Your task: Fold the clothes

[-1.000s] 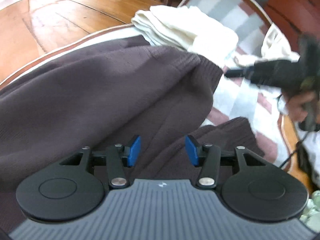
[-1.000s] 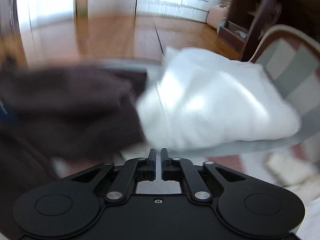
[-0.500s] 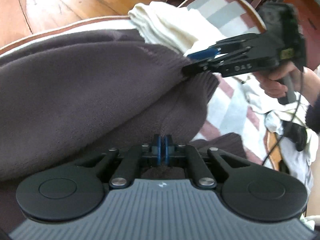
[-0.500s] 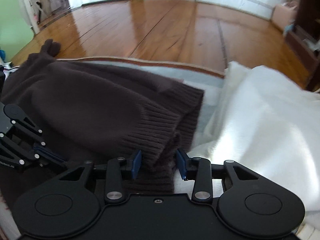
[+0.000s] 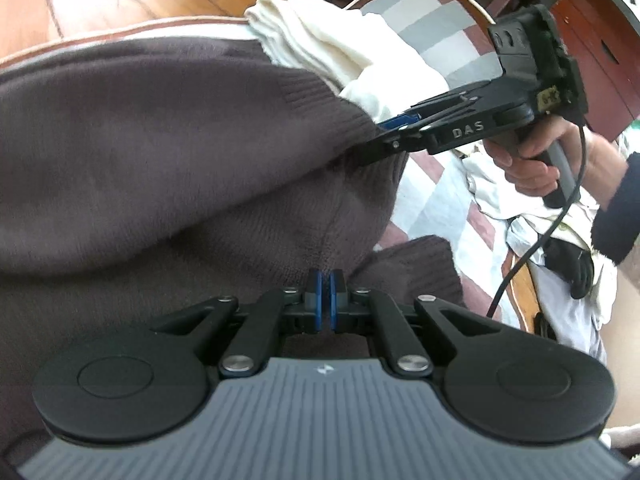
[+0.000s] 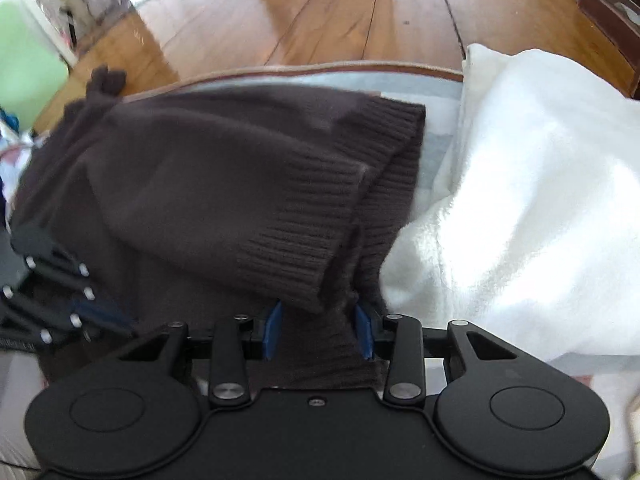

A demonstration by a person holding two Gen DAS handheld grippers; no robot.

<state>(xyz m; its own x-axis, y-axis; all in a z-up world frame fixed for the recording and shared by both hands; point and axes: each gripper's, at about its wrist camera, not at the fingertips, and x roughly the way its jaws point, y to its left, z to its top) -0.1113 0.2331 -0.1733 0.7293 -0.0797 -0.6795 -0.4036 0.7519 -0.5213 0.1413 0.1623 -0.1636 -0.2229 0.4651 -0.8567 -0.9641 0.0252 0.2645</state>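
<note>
Pinching brown sweater [image 5: 168, 152] fabric, left gripper [image 5: 325, 298] jaws pressed together; right gripper [image 6: 318, 330] jaws closing around its ribbed hem

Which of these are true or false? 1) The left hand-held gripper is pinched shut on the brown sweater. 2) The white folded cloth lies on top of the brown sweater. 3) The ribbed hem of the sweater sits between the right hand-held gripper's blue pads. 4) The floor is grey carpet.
1) True: the left hand-held gripper is shut on the brown sweater.
2) False: the white folded cloth lies beside the sweater, not on it.
3) True: the ribbed hem is between the right hand-held gripper pads, whose jaws are closing.
4) False: the floor is wooden boards.
</note>
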